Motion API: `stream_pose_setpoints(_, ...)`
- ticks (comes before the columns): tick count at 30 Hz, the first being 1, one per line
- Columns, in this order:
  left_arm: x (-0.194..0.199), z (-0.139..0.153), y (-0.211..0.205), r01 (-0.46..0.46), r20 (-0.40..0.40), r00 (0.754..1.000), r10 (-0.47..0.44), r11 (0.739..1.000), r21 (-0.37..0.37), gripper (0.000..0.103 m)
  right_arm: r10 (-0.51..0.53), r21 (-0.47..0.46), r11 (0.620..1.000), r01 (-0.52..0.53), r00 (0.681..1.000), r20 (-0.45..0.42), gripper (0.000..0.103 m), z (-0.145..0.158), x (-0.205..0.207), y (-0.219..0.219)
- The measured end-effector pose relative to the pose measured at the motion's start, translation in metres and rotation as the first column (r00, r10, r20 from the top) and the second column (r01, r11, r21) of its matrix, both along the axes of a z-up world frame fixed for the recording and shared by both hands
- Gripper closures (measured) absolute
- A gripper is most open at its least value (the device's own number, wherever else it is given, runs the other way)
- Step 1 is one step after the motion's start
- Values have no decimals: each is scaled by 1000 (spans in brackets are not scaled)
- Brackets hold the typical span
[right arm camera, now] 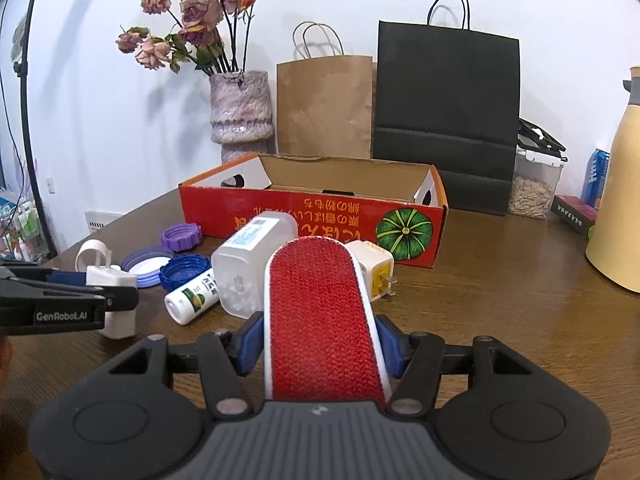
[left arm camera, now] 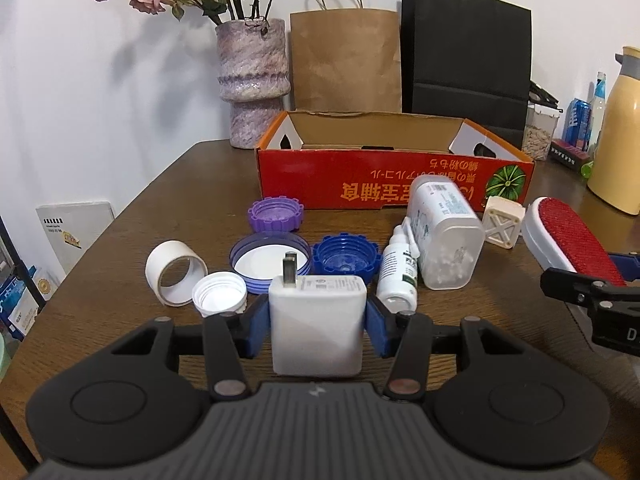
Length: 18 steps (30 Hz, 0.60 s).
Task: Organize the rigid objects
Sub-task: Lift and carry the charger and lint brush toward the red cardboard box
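Where blue pads clamp both flanks, left gripper (left arm camera: 318, 326) grips white square plastic charger (left arm camera: 318, 322), prongs pointing away. Right gripper (right arm camera: 320, 346) clamped on red-faced white-rimmed lint brush (right arm camera: 322, 316), brush projecting forward between its fingers. Beyond, on brown wooden table (left arm camera: 132, 224): white dropper bottle (left arm camera: 398, 276), clear cotton-swab jar (left arm camera: 444, 232), blue ridged cap (left arm camera: 346, 258), purple ridged cap (left arm camera: 275, 213). Farthest: open red cardboard box (left arm camera: 384, 178).

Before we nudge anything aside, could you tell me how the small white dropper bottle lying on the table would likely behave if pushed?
The dropper bottle lies on its side and looks round, so it would probably roll. It seems small, rigid plastic, likely light, and could bump the cotton swab container beside it.
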<state>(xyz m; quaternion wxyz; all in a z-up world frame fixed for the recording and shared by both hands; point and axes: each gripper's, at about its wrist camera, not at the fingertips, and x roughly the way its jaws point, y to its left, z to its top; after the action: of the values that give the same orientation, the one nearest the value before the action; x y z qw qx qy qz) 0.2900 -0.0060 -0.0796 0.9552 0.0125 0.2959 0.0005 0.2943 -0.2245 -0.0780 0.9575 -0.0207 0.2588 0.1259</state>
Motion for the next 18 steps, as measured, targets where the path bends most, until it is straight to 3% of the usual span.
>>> stream_pose_setpoints(18, 2, 43, -2, -19, 71, 997, 21, 999, -29, 52, -18, 17, 1000, 17, 996, 90, 47, 38, 1, -2)
